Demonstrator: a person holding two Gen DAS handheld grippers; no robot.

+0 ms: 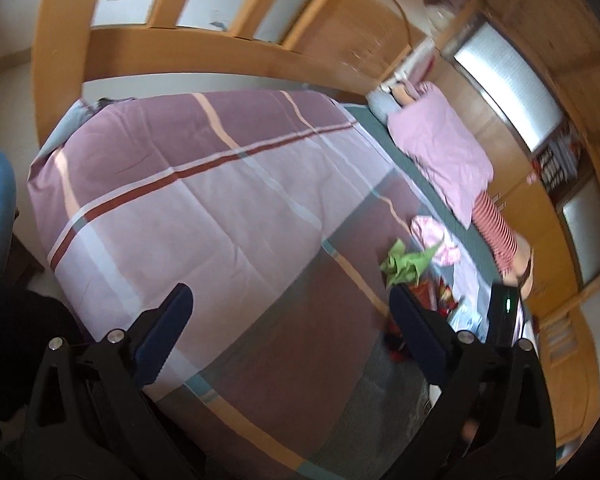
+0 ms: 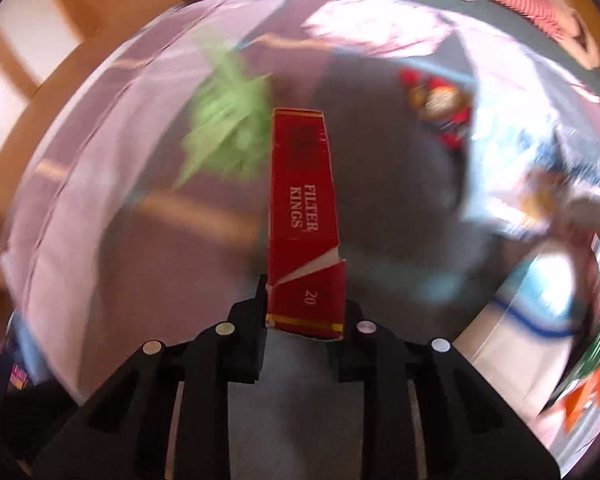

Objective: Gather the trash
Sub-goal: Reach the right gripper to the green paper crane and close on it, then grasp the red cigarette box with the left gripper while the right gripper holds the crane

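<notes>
red pack gripped, rest of the litter waits on the bed

the step in hand looks like the pick-up of 1 item: the right gripper (image 2: 305, 300) has its 2 black jaws narrowed onto the base of a red cardboard cigarette pack with white "filter kings" lettering (image 2: 304, 216), which stands out along the fingers over the bed, its far end apparently clear of the cover. the left gripper (image 1: 288, 332) hangs wide apart with nothing between its blue-padded fingers (image 1: 168, 332), pointed down at the striped mauve, pink and maroon quilt (image 1: 204, 208).

judging by the task, the next move calls for carrying the pack to wherever trash is gathered; no bin or bag can be made out with certainty, so that place must first be found. the grip sits low on a light, hollow box, so too hard a squeeze could crush it and a quick swing could tilt it out.

count of loose pieces seen on the quilt, apart from the held pack:
- 1 crumpled green paper wad (image 1: 408, 266)
- 1 crumpled pink and white wrapper (image 1: 436, 240)
- 1 red snack packet with a round printed picture (image 2: 440, 104)
- 1 pale blue and white package at the right edge (image 2: 540, 184), too blurred to identify

also 1 folded pink blanket (image 1: 444, 152) lies near the wooden headboard (image 1: 220, 56); it seems bedding, not trash.
</notes>
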